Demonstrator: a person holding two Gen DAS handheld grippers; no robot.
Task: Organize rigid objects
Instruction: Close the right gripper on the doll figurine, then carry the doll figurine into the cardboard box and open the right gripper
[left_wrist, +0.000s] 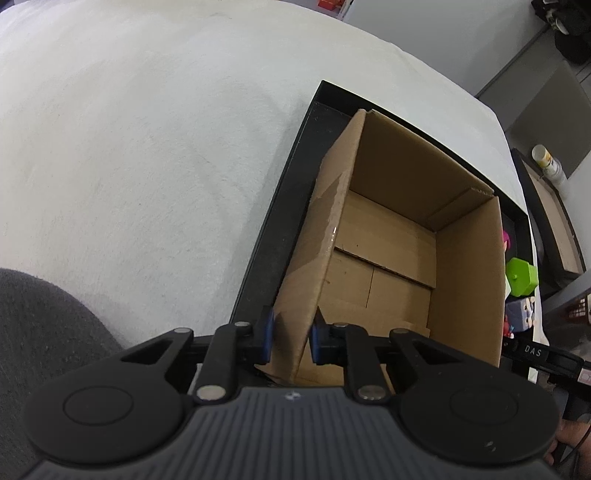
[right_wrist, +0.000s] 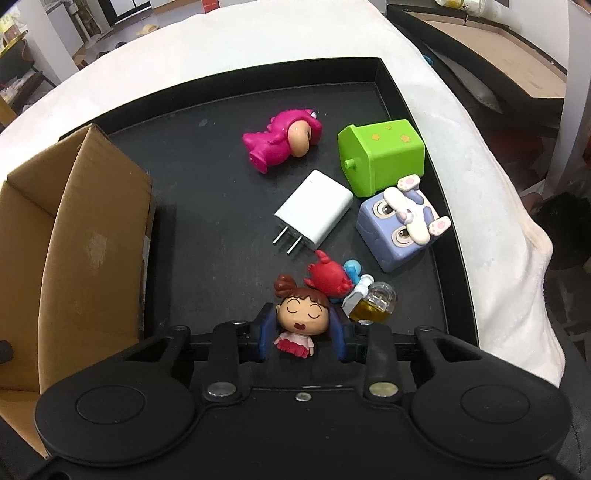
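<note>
An open, empty cardboard box (left_wrist: 399, 229) stands at the left end of a black tray (left_wrist: 291, 177). My left gripper (left_wrist: 291, 336) is shut on the box's near left wall, one blue pad on each side. On the tray floor (right_wrist: 221, 192) lie a pink dinosaur toy (right_wrist: 277, 142), a green box toy (right_wrist: 384, 155), a white charger (right_wrist: 314, 212), a purple bunny cube (right_wrist: 399, 229), a red crab (right_wrist: 327, 277) and a small bottle (right_wrist: 373, 302). My right gripper (right_wrist: 302, 330) is shut on a doll figurine (right_wrist: 301, 317), the pads against its head.
The tray rests on a table under a white cloth (left_wrist: 147, 147). The box (right_wrist: 92, 236) stands left of the toys. A second tray with a brown floor (right_wrist: 498, 48) sits beyond the right edge. A dark sleeve (left_wrist: 37, 332) shows at lower left.
</note>
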